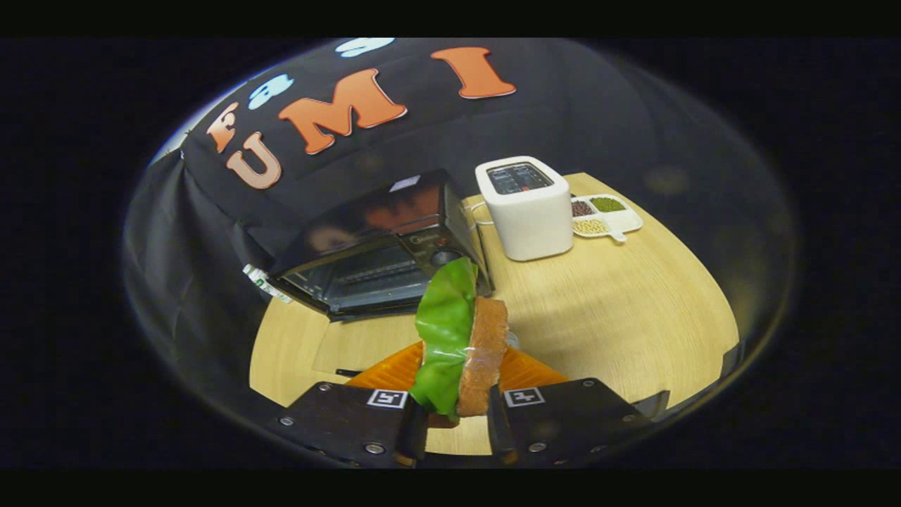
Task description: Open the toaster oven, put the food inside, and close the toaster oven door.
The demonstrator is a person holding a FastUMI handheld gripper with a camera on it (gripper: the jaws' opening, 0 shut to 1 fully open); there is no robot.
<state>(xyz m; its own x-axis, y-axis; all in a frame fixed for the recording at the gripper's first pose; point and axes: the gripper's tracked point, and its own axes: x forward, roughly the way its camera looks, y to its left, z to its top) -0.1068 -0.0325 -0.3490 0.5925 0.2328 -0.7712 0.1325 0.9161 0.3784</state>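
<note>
The gripper (456, 422) has its two fingers closed in on a sandwich (464, 345), one finger pressing the lettuce side and the other the bread side, so the food stands on edge between them. The sandwich is a slice of brown bread (486, 352) with a big leaf of green lettuce (443, 331) against it, and it looks wrapped in clear film. It is lifted above the bench (605, 310), a light wooden table, and just under it lies an orange plate (524, 370), partly covered by the fingers.

Beyond the sandwich, toward the far left corner of the bench, stands the black toaster oven (373, 253). Its glass door (359, 278) faces the gripper; a wire rack shows through the glass, and the door looks closed, though I cannot be sure. Its control knobs sit on its right side, just behind the top of the lettuce. A small white label or tag (266, 282) sticks out at its left corner.

To the right of the oven, at the far edge of the bench, stands a white pop-up toaster (528, 211). Just beside that, at the far right edge, lies a white divided tray (609, 215) with beans and grains in separate compartments.
</note>
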